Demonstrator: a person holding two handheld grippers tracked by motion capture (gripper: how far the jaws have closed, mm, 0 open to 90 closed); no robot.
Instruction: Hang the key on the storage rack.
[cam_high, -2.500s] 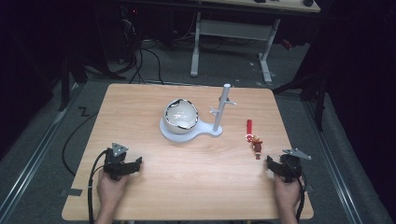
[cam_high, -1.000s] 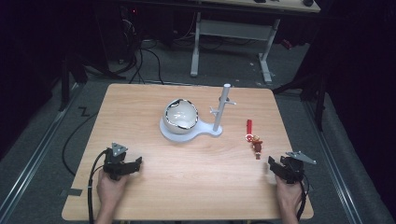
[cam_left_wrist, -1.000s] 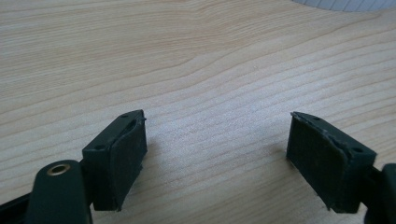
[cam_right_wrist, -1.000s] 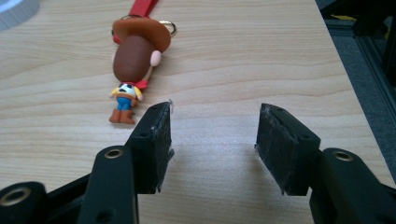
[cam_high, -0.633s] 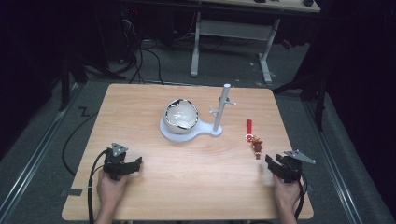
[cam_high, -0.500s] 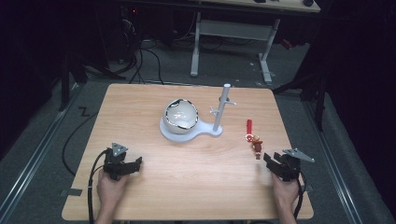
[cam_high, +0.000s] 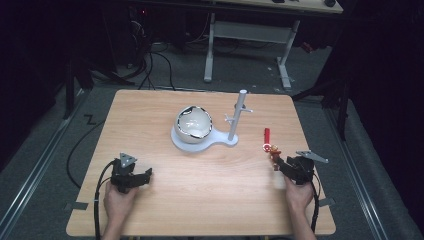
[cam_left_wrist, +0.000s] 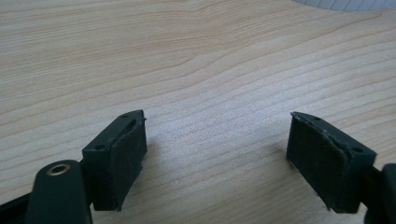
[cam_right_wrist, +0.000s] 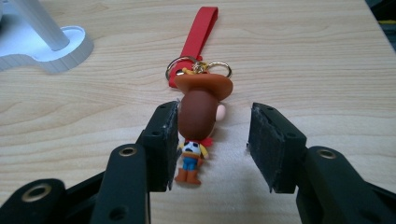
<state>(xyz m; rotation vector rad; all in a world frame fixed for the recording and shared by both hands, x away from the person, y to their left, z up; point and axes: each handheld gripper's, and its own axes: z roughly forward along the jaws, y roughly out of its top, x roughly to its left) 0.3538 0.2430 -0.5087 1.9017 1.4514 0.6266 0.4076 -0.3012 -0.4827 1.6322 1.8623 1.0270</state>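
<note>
Item: cowboy keychain figure (cam_right_wrist: 198, 126) with red strap (cam_right_wrist: 195, 42), which lay flat near the counter's (cam_high: 150, 130) right edge, long axis running from the near edge toward the far edge, boots nearest you. Your right tool (cam_right_wrist: 210, 144) straddled it, the jaws having just been closing, one pad touching or almost touching the figure's head, the other apart; nothing pinched yet. Your left tool (cam_left_wrist: 215, 149) rested spread and empty over bare wood near the near-left corner, well apart from the figure. Also listed: white stand (cam_high: 235, 120) with bowl (cam_high: 194, 124) at mid-counter; dark room, grey floor beyond.
</note>
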